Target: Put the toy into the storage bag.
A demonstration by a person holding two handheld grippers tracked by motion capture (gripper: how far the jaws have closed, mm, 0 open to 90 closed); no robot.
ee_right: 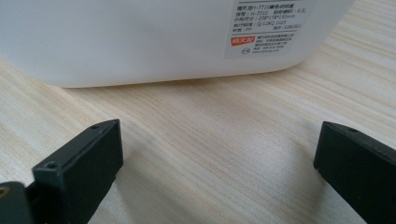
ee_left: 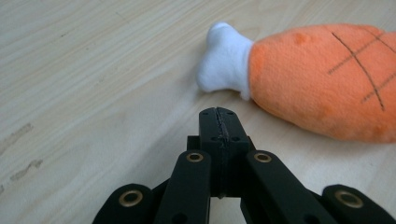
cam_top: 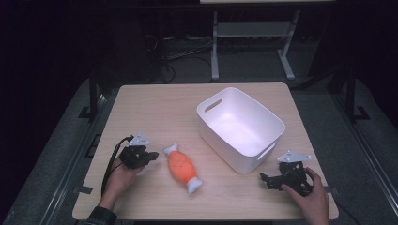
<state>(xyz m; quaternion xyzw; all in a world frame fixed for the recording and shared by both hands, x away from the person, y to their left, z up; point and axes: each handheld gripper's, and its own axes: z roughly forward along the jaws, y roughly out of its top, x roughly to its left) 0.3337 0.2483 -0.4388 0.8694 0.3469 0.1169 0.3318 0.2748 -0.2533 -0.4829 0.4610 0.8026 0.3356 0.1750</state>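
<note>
An orange plush drumstick [cam_top: 181,168] with white ends lies on the wooden table [cam_top: 155,112], near the front centre. My left gripper [cam_top: 149,155] rests on the table just left of it, jaws pressed together with nothing between them. In the left gripper view the gripper [ee_left: 219,114] points at the toy's white end [ee_left: 224,58], a short gap away. A white plastic bin [cam_top: 240,126] stands right of centre. My right gripper [cam_top: 265,178] sits at the front right, open, facing the bin's near wall [ee_right: 140,37] from close by [ee_right: 219,140].
A label with red and black print [ee_right: 261,28] is stuck on the bin wall. Beyond the table stand a white frame's legs [cam_top: 215,47] and cables on a dark floor. A hand holds each gripper near the front edge.
</note>
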